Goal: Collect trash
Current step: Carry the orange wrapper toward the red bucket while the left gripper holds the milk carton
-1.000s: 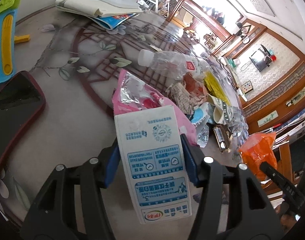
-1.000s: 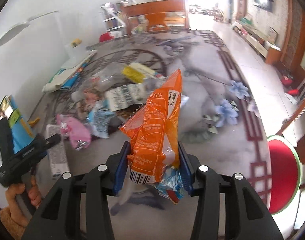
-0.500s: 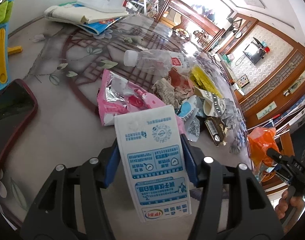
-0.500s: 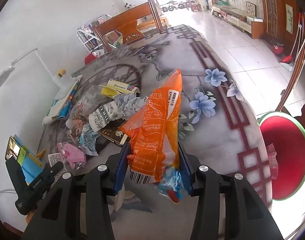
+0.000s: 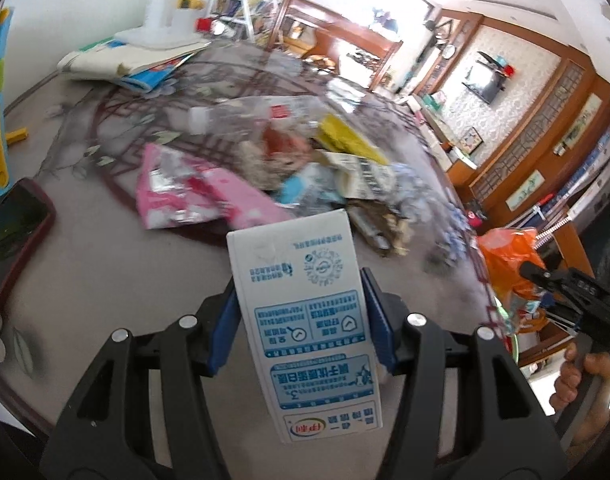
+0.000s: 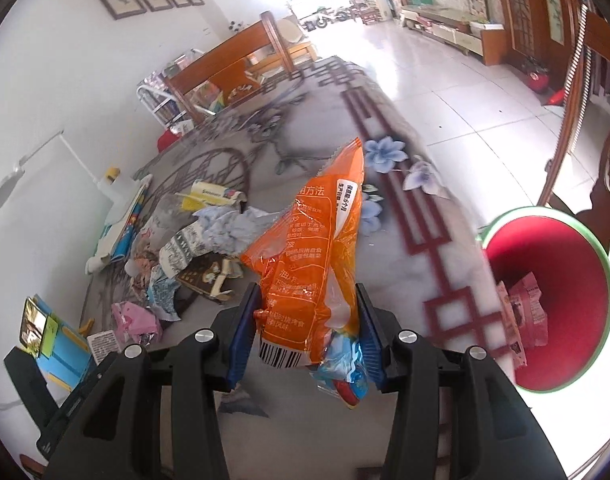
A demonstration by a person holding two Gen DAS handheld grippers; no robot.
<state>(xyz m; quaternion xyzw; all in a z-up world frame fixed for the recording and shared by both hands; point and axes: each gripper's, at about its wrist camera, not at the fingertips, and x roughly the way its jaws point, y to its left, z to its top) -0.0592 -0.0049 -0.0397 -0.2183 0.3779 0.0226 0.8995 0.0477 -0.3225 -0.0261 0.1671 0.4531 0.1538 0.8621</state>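
My left gripper [image 5: 301, 320] is shut on a white and blue milk carton [image 5: 305, 312], held above the table. My right gripper [image 6: 307, 332] is shut on an orange snack bag [image 6: 317, 256] with a blue wrapper [image 6: 343, 368] under it, held near the table's right edge. The orange bag [image 5: 509, 264] also shows at the right of the left wrist view. A pile of trash lies on the table: a pink wrapper [image 5: 193, 196], a clear bottle [image 5: 245, 116], a yellow wrapper [image 5: 349, 144]. The pile [image 6: 201, 240] shows in the right wrist view too. A red bin [image 6: 553, 292] stands beside the table with a pink wrapper [image 6: 525, 312] inside.
A dark red phone [image 5: 13, 220] lies at the table's left edge. Stacked papers [image 5: 133, 60] lie at the back. A blue and yellow object [image 6: 57, 340] stands at the left. A wooden chair [image 6: 241, 64] stands at the far end of the table.
Both grippers have lifted and drawn back from the pile with their loads. The right gripper has swung toward the red bin, which now shows larger and closer.
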